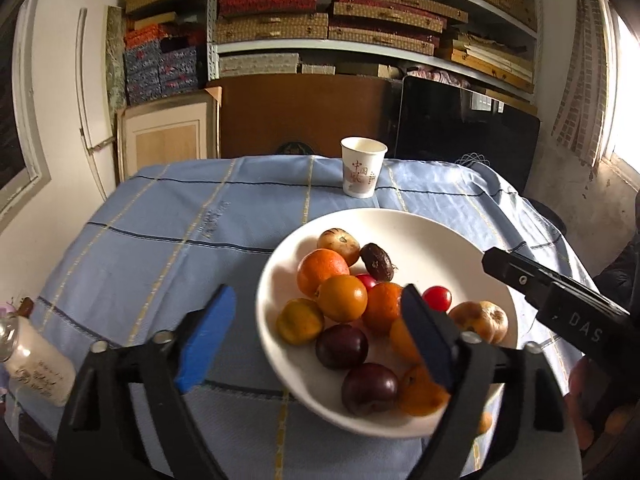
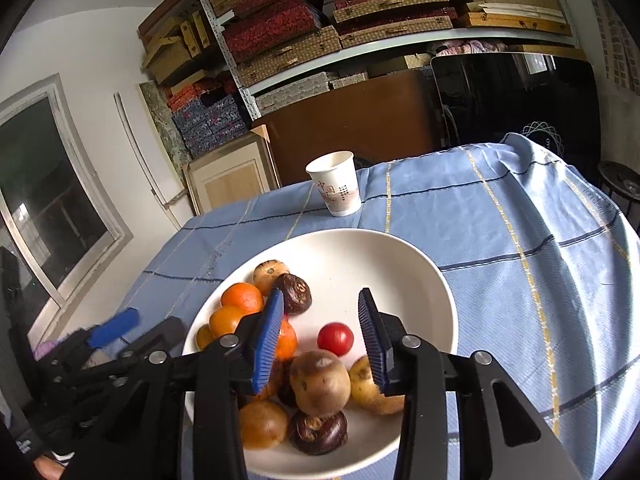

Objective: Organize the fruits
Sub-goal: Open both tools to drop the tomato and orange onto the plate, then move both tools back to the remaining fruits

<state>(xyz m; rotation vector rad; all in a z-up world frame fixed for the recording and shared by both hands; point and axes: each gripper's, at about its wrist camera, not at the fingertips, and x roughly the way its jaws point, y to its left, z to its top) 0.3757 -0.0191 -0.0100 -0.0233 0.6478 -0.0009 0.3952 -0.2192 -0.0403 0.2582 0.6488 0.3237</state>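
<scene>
The left gripper (image 1: 316,332) stands with its jaws spread wide and nothing between the pads. In its own view the left blue pad (image 1: 206,338) sits toward 8 o'clock and the right blue pad (image 1: 426,336) toward 4 o'clock, both tilted outward and pointing forward and downward. The right gripper (image 2: 320,334) holds its jaws partly apart, the pads parallel, with nothing pressed between them; it also angles downward. In the left wrist view the right gripper's black body enters from 3 o'clock. In the right wrist view the left gripper lies low at 8 o'clock, one blue pad showing.
</scene>
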